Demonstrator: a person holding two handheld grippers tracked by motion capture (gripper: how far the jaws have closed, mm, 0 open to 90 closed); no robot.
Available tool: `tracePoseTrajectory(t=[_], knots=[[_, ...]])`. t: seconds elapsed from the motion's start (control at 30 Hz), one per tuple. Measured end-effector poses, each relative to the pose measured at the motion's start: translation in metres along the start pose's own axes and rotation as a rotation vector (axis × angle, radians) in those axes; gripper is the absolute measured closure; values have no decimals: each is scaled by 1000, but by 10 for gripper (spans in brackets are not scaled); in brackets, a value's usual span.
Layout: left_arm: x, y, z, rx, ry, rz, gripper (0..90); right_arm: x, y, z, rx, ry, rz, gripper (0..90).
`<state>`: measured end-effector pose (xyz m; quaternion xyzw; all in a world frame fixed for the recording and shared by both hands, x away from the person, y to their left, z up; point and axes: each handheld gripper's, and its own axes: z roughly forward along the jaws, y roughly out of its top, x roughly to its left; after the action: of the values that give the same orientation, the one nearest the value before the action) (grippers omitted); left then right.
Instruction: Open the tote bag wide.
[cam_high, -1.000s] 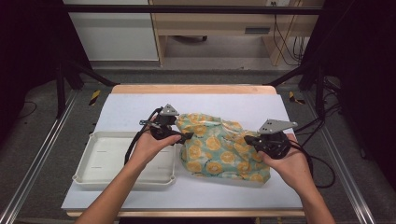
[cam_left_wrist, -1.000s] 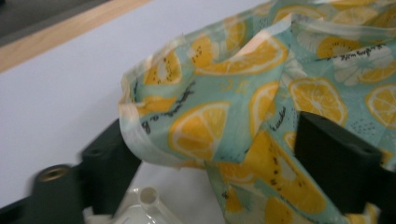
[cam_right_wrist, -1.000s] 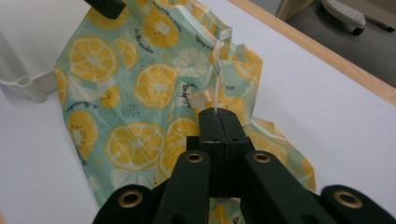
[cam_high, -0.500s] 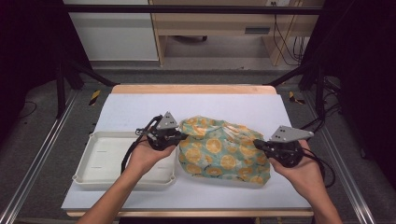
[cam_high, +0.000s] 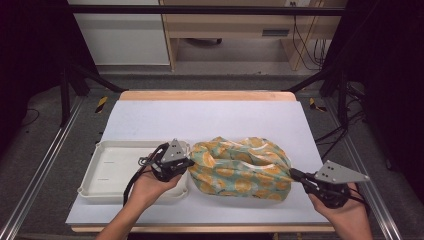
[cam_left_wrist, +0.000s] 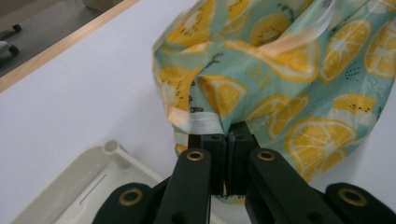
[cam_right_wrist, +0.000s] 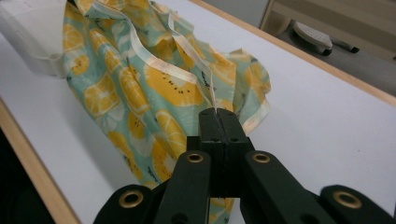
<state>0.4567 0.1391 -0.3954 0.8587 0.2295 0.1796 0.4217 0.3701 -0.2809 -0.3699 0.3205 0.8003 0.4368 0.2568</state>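
Teal lemon-print cloth stretches sideways between both grippers: left gripper has just clamped its left hem, right gripper pinches, seemingly, the right corner.

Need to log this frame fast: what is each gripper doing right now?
Left gripper: jaws just closed, shut on the citrus-print cloth.
Right gripper: shut on the cloth's opposite edge.

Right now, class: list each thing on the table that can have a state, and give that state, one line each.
Cloth: crumpled, stretched between both grippers.
Left gripper: shut on the cloth's edge.
Right gripper: shut on the cloth's hem.
Tray: upright, nothing in it, left of the cloth.
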Motion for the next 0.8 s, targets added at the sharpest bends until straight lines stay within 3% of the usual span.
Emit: tracePoseTrajectory(t=[0.1, 0.37, 0.47, 0.53, 0.57, 0.63, 0.8], knots=[[-3, -4, 1, -4, 8, -4, 892, 3, -11, -6, -15, 15, -4, 900], [-9, -10, 2, 4, 13, -8, 893, 5, -28, -7, 25, 8, -10, 900], [-19, -13, 3, 13, 21, 30, 891, 5, -35, -3, 61, 24, -16, 900], [-22, -13, 3, 26, 29, 60, 891, 6, -36, 0, 65, 28, -22, 867], [-23, -13, 4, 27, 32, 65, 890, 7, -31, 1, 42, 25, -18, 770], [-22, -12, 4, 27, 29, 63, 890, 7, -28, 0, 37, 23, -23, 741], [-21, -9, 3, 21, 14, 62, 890, 8, 2, 1, 13, 32, -46, 566]])
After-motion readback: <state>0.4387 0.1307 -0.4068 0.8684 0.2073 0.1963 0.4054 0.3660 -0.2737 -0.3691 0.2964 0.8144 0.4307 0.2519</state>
